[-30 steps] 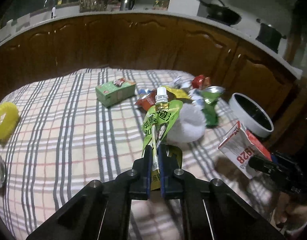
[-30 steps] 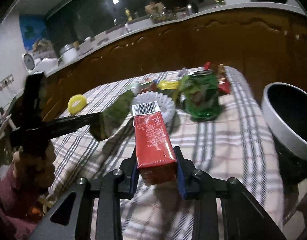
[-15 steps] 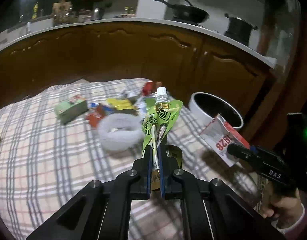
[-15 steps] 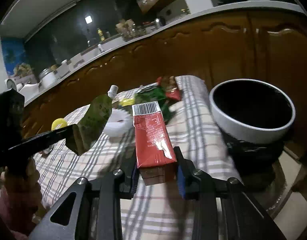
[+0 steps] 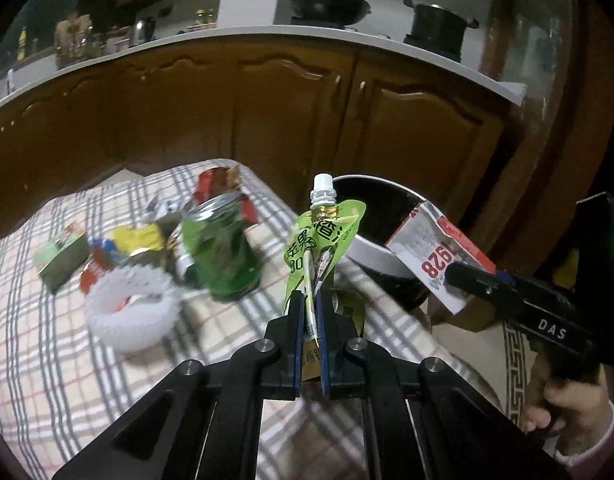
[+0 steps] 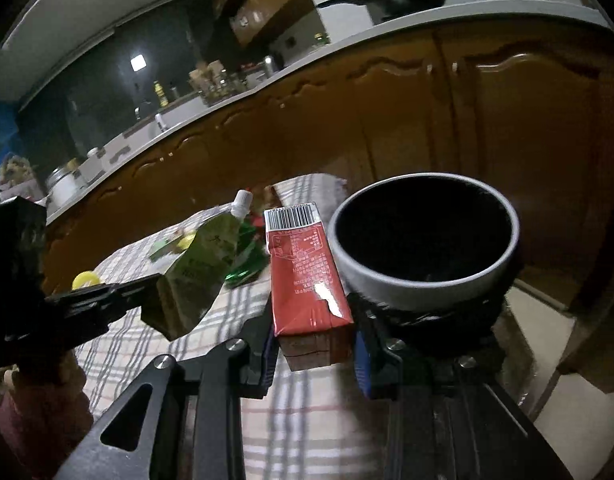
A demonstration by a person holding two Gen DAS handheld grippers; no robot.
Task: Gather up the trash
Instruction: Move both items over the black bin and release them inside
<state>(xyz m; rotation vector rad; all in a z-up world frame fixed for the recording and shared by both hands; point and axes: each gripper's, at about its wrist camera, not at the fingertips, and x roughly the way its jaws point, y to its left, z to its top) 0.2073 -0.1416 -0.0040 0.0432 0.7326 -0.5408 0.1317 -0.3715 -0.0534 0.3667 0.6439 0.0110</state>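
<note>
Scene: checked cloth covers the worktop (image 5: 47, 360); a white-rimmed bin (image 6: 427, 284) stands just beyond its far right corner.
Left gripper (image 5: 310, 344): jaws pressed together on the lower edge of a green spouted pouch (image 5: 323, 240), which stands upright with its white cap on top, in the air near the bin.
Right gripper (image 6: 313, 344): jaws clamped on the sides of a red carton (image 6: 303, 272), barcode end forward, just beside the bin rim.
Remaining trash: green can (image 5: 223, 256), white frilled cup (image 5: 131, 316), small green box (image 5: 61, 262) and wrappers (image 5: 135, 240) lie clustered on the cloth.
Risk: both items head for one opening, so pouch and carton, or the two grippers, could knock together above it.
Risk: an early release would likely bounce the carton off the rim onto the floor.
Risk: the thin pouch edge may slip from its narrow grip.
Room: bin mouth looks wide and unobstructed; cabinet doors (image 6: 527, 140) close behind limit forward reach; open floor lies to the right.
</note>
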